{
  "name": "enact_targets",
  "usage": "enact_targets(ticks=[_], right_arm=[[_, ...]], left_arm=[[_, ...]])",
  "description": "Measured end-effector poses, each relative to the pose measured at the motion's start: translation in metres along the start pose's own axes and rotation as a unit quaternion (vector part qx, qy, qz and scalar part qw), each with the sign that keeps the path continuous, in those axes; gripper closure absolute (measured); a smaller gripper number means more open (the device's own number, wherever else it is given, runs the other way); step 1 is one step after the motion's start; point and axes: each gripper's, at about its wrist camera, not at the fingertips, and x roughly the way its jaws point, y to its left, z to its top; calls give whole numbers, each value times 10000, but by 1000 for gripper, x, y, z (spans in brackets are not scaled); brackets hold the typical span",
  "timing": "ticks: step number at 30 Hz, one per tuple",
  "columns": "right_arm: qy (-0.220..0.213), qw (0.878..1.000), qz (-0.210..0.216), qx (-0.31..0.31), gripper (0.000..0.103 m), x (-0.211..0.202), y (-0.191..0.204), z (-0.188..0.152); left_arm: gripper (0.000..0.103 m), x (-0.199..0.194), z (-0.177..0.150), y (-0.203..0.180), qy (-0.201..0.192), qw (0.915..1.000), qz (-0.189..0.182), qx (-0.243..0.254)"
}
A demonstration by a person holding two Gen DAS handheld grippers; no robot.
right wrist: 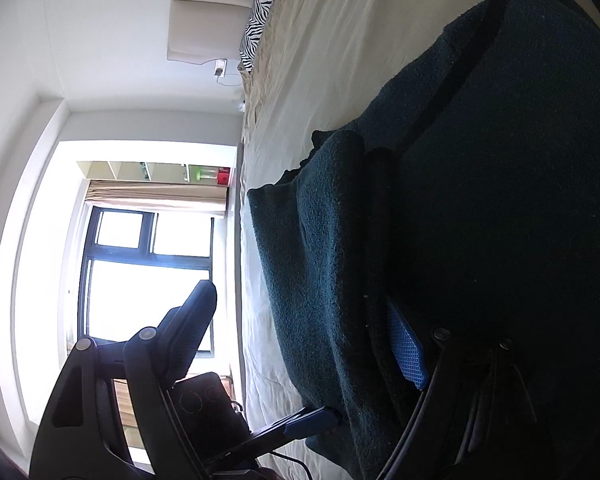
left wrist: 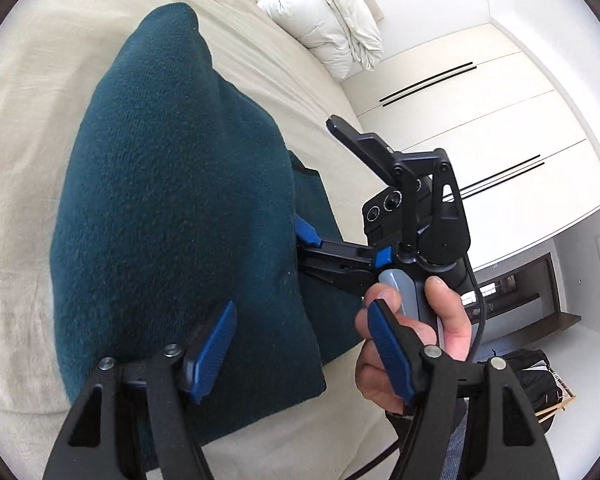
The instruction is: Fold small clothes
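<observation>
A dark teal fleece garment (left wrist: pixel 172 200) lies partly folded on the cream bed sheet (left wrist: pixel 28 128). My left gripper (left wrist: pixel 300 352) is open, its blue pads (left wrist: pixel 214 350) wide apart over the garment's near edge, nothing between them. My right gripper (left wrist: pixel 306 240) shows in the left wrist view at the garment's right edge, held by a hand (left wrist: pixel 420 340). In the right wrist view the garment (right wrist: pixel 480 220) fills the right side. My right gripper (right wrist: pixel 300 344) is open, one blue pad (right wrist: pixel 408 356) against the cloth, the other finger (right wrist: pixel 192 324) apart in the air.
A crumpled white duvet (left wrist: pixel 332 20) lies at the far end of the bed. White wardrobe doors (left wrist: pixel 480 128) stand to the right. A zebra-print pillow (right wrist: pixel 260 12) and a window (right wrist: pixel 140 272) show in the right wrist view. A dark bag (left wrist: pixel 540 380) sits on the floor.
</observation>
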Motion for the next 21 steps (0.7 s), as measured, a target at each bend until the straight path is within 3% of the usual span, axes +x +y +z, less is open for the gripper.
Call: enact_targets(ticks=[6,8,11,13,15,21], right_arm=[[162,9972,-605,-418,25,9,8,8],[224,9948,-841,-536,32,6,7,14],[305,9892,-1258,-689,53,16,8,15],[327,9846,-1545,-754,74,17,7,10],[332,9811,-1719,-822,86,16,7,13],[300,9714,-2050,-1164,90,-8,18,10]], left_arm=[[32,-33,-22,17,-156,9998,143,21],[32,-33,-24,18,-164,9997,148,-66],[32,-26,-27,16,-184,9997,143,-105],[32,-28,-28,13,-186,9996,178,-60],[32,-26,-31,8,-172,9997,200,-5],[32,-22,-29,-6,-202,9995,235,113]])
